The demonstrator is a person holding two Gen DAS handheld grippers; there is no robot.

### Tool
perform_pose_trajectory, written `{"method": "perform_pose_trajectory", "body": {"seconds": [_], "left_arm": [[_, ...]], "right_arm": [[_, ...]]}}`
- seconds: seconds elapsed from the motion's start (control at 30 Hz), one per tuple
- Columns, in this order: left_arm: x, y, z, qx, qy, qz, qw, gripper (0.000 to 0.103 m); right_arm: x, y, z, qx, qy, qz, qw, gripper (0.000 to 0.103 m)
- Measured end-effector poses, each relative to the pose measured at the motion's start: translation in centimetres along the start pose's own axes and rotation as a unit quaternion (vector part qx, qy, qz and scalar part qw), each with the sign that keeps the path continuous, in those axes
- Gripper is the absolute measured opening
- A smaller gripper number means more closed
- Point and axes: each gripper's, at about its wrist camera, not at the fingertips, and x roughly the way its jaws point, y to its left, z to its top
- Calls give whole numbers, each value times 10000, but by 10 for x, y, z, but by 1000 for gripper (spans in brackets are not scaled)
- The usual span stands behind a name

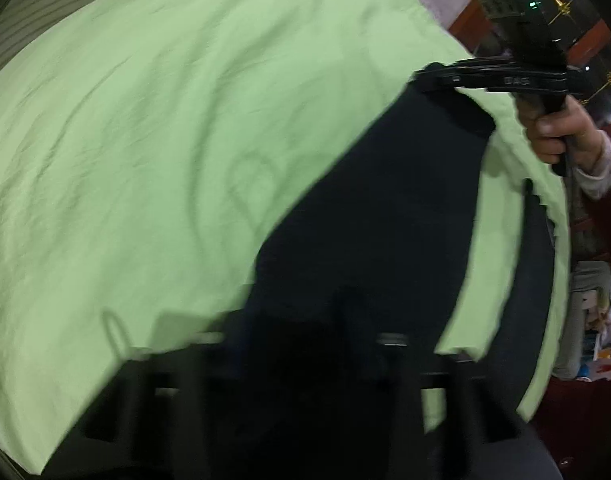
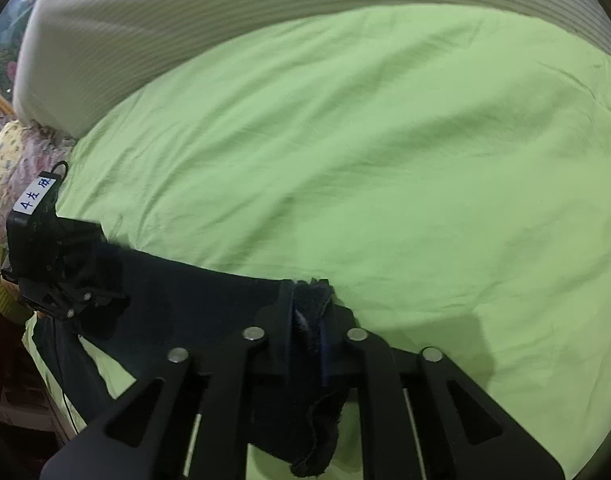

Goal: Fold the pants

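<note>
Dark navy pants lie stretched across a light green bedsheet, near its edge. In the right wrist view my right gripper is shut on one end of the pants, with a bunched fold of cloth pinched between its fingers and hanging below them. My left gripper grips the other end, its fingers closed into the dark cloth. In the blurred left wrist view the left gripper merges with the pants. The right gripper bites the far corner, held by a person's hand.
A grey striped pillow or blanket lies along the far side of the green sheet. Floral fabric sits at the left bed edge. Beyond the bed edge are colourful clutter and red-brown furniture.
</note>
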Motion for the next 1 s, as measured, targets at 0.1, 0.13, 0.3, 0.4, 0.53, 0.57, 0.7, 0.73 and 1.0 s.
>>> {"method": "perform_pose_trajectory", "body": {"seconds": [0.1,0.13,0.3,0.4,0.53,0.57,0.7,0.73,1.0], "left_arm": [[-9,-16,-8,58,-201,169,9996,13],[-17,-24,-14,33,-300,154,9994,11],[-48,-67,-40,-74,-790,-97,9968,9],[-50,-104,-55,-123,-924,-287,9952,9],[-36,-143,-79,-14,-904,-482,9947,8],[-34,-148,-83,7,-905,-388,9951,8],[-50,-141,-85,-129,-1078,160,9940,16],[-58,-135,-83,-120,-1122,303,9931,30],[-63,-112,-52,411,-870,1695,9808,72]], "right_arm": [[-20,9,-3,-228,-260,40,9994,9],[-27,12,-7,-327,-395,99,9986,9],[-63,19,-28,-735,-769,274,9939,8],[-83,15,-56,-949,-963,630,9888,8],[-95,17,-93,-1193,-919,755,9857,8],[-95,19,-101,-1242,-889,690,9858,8],[-92,26,-122,-1246,-782,590,9874,8],[-90,33,-122,-1258,-766,582,9874,8],[-94,30,-130,-1274,-756,600,9872,8]]}}
